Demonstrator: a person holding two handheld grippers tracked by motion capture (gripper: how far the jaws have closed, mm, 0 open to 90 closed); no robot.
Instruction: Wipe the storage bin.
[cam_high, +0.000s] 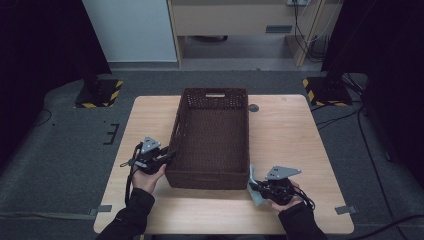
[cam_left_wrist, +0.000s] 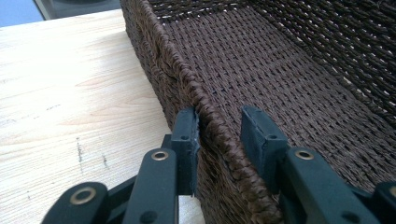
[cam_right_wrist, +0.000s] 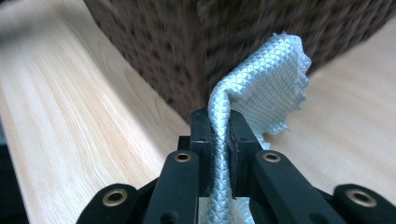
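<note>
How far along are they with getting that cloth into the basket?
Early on. The right gripper has already pinched the pale blue cloth beside the brown wicker basket. The left gripper straddles the rim, open. The basket holds nothing yet; the cloth still has to go in.

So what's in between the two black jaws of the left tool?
The basket's woven rim runs between them, one jaw outside the wall, one inside. The left gripper view shows it.

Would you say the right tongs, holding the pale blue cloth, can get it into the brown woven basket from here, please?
Probably yes: the right tongs sit beside the brown woven basket at its near corner, the pale blue cloth is clamped, and nothing blocks the open top.
</note>
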